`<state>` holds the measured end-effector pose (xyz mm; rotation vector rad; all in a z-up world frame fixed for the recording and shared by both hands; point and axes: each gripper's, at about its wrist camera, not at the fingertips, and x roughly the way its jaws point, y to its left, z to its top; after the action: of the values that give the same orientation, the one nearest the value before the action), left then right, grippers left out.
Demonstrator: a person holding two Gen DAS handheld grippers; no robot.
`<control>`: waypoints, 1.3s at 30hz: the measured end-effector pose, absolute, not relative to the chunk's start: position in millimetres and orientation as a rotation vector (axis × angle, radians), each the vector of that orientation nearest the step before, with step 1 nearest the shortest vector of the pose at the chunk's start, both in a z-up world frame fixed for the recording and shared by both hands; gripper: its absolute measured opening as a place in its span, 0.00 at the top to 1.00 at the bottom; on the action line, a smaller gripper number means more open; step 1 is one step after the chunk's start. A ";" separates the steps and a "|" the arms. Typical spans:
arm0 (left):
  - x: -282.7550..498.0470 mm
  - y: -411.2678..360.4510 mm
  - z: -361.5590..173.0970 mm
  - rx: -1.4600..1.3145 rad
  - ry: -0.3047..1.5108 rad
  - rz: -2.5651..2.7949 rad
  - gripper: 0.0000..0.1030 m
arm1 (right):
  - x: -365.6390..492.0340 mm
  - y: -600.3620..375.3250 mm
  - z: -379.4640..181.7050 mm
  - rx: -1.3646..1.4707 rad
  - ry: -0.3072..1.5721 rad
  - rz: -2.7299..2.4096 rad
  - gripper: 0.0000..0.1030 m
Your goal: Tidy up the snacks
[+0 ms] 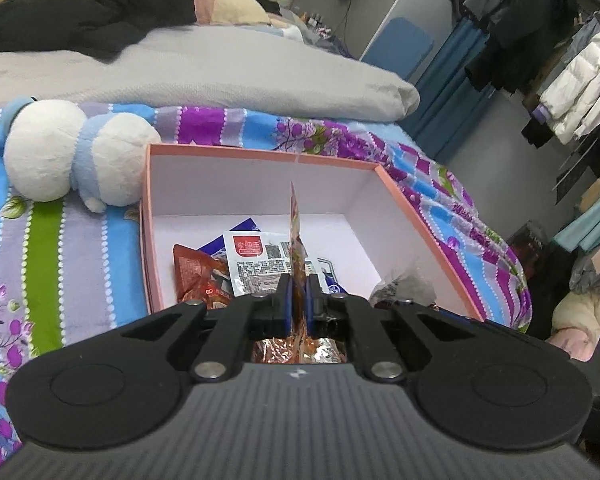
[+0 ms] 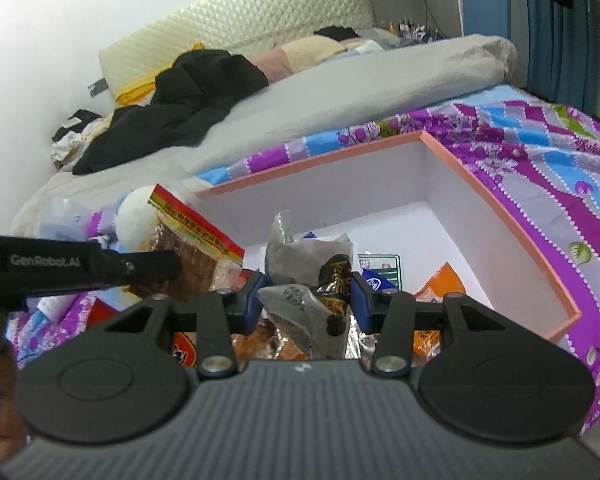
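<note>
Between my left gripper's [image 1: 299,296] blue pads sits a flat orange snack packet [image 1: 295,236], pinched edge-on and standing upright over the pink box [image 1: 420,216]; its crinkled foil end trails back behind the jaws. My right gripper [image 2: 305,294] is clamped on a grey-and-black wrapped snack [image 2: 300,280], pads pressing both sides, just above the box's near edge. Several packets already lie on the box floor, among them a white sachet [image 1: 256,264]. Just beside the box's left wall lies a plush toy [image 1: 72,152] on the striped bedspread [image 1: 40,240].
</note>
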<state>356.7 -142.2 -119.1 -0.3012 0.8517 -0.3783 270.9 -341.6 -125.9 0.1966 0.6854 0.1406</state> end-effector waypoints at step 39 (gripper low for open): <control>205.4 -89.2 -1.0 -0.232 0.598 -0.367 0.42 | 175.3 -320.9 -41.8 0.201 0.494 0.151 0.30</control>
<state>205.4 -89.2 -1.0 -0.2315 0.5981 -0.3673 175.3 -320.9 -41.8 0.2009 0.4944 0.1510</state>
